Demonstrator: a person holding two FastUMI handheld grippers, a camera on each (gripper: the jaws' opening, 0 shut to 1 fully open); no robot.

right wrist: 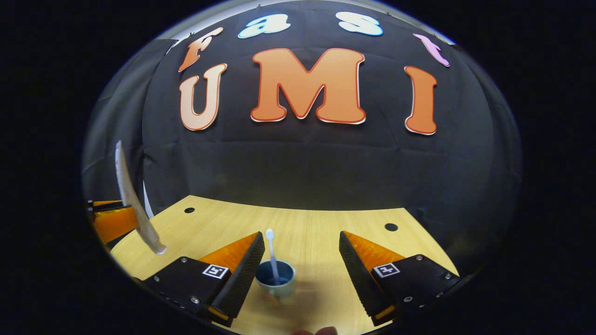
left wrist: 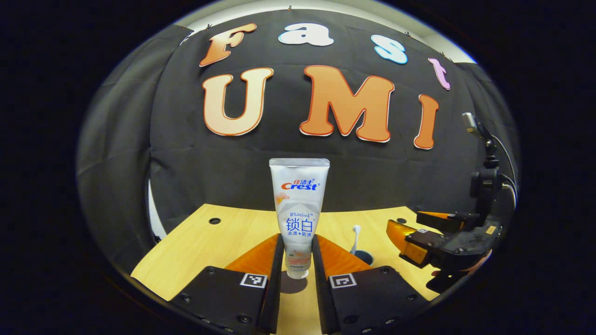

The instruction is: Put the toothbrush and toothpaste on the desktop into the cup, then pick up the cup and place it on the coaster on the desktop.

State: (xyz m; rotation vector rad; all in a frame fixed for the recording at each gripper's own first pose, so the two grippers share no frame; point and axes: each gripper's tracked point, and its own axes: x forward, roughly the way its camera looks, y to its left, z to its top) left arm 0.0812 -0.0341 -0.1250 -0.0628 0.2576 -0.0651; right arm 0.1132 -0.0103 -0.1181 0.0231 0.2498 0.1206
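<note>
Two fingers of my left gripper (left wrist: 298, 260) pinch the white toothpaste tube (left wrist: 299, 209), cap down and upright, lifted above the wooden desktop (left wrist: 195, 246). My right gripper (right wrist: 301, 260) hangs spread wide over the blue-lined cup (right wrist: 275, 279), where the white toothbrush (right wrist: 272, 253) already stands. Beyond, bare desktop runs to the far edge at the black cloth wall (right wrist: 316, 167).

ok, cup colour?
Pale green outside, blue inside; the cup with the toothbrush shows best in the right gripper view.
</note>
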